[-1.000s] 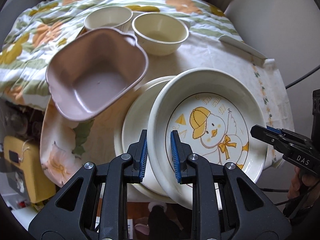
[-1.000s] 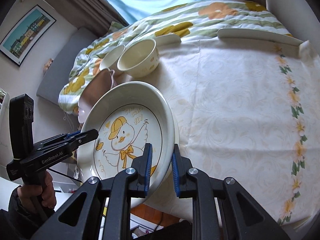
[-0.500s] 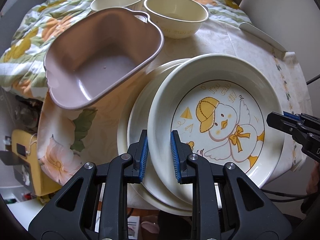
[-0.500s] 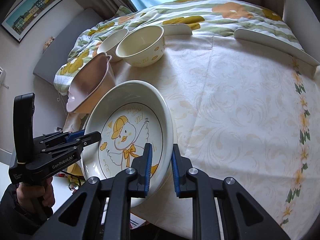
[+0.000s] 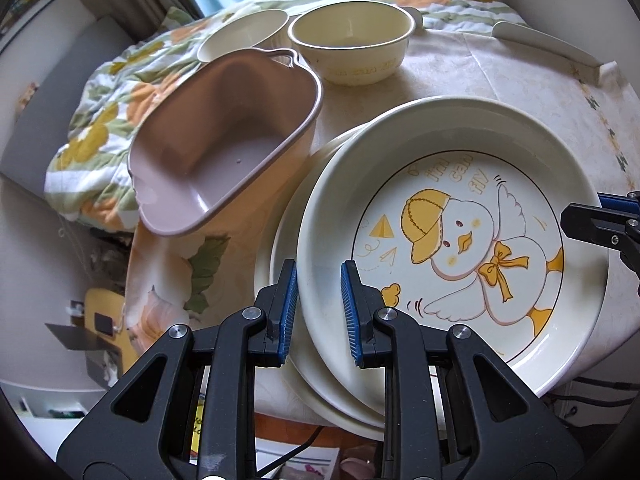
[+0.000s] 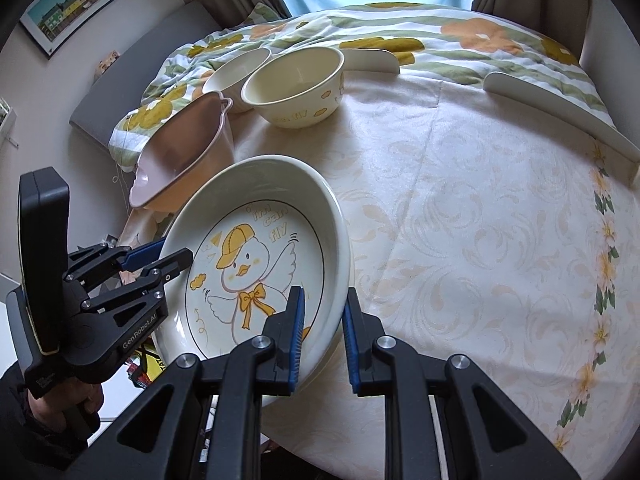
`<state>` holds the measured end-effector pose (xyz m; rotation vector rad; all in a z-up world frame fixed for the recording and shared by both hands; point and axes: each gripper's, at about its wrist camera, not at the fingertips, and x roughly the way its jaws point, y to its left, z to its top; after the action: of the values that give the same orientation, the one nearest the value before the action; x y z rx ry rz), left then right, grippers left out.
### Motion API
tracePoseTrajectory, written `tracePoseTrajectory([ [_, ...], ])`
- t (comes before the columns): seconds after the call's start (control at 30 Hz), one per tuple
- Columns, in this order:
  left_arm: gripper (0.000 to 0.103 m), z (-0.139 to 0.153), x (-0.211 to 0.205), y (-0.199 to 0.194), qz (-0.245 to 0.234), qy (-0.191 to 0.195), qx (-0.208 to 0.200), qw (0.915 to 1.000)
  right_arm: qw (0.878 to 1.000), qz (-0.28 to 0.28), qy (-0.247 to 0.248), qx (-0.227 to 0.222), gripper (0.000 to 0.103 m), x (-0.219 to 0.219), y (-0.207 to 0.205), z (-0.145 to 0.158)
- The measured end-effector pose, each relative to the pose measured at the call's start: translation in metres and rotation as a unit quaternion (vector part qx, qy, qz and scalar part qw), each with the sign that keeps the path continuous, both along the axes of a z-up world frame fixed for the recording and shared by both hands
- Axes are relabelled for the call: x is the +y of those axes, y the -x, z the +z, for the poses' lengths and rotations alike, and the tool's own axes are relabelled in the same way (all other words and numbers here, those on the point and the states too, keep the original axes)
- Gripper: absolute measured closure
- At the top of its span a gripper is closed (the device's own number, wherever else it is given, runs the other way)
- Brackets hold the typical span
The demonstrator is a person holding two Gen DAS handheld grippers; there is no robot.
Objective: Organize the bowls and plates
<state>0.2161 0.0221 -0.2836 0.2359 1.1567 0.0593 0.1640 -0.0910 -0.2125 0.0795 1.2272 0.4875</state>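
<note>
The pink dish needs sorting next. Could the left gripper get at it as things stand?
Probably not yet: the left gripper straddles the duck plate rim. Once freed, the way to the pink dish looks open, its near rim unobstructed.
</note>
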Motion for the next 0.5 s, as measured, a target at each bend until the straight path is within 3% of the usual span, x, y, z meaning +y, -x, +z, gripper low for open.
tracePoseTrajectory([
  [0.5, 0.084, -0.003, -0.006, 0.004, 0.012, -0.031, -0.005, 0.9994, 0.999, 0.017, 0.041, -0.014, 0.086, 0.013, 0.003, -0.001],
])
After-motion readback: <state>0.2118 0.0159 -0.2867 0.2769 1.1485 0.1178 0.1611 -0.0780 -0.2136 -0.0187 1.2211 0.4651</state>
